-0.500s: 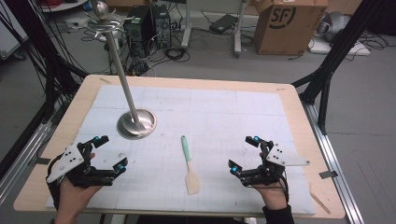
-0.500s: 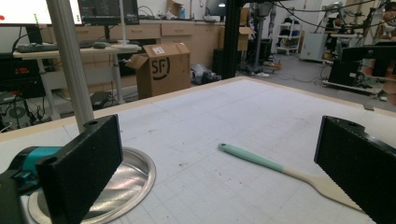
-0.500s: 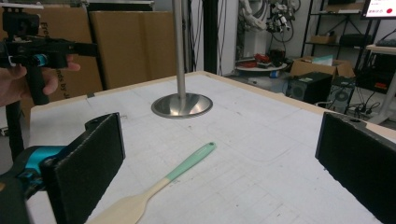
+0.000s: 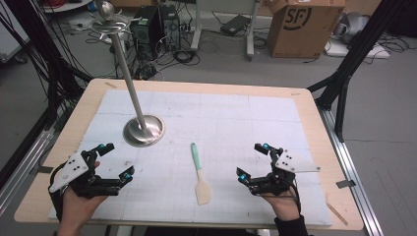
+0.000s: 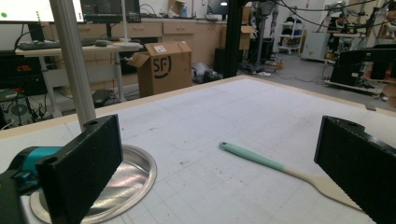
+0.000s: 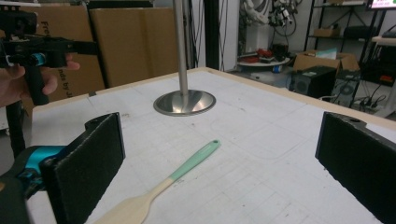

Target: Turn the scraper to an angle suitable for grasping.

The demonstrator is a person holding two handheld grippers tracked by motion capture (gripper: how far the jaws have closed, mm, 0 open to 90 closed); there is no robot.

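Note:
A spatula (image 4: 198,172) with a mint-green handle and a pale wooden blade lies on the white gridded mat (image 4: 236,123), blade toward the near edge. It also appears as the spatula (image 5: 280,167) in the left gripper view and the spatula (image 6: 173,179) in the right gripper view. My left gripper (image 4: 116,162) rests at the near left, jaws wide open and empty. At the near right, my right gripper (image 4: 252,161) is likewise open and empty. The spatula lies between the two, apart from both.
A metal stand with a round base (image 4: 143,131) and a tall pole (image 4: 125,64) stands left of centre on the mat. The wooden table edge (image 4: 324,147) frames the mat. A cardboard box (image 4: 297,27) and cables lie on the floor beyond.

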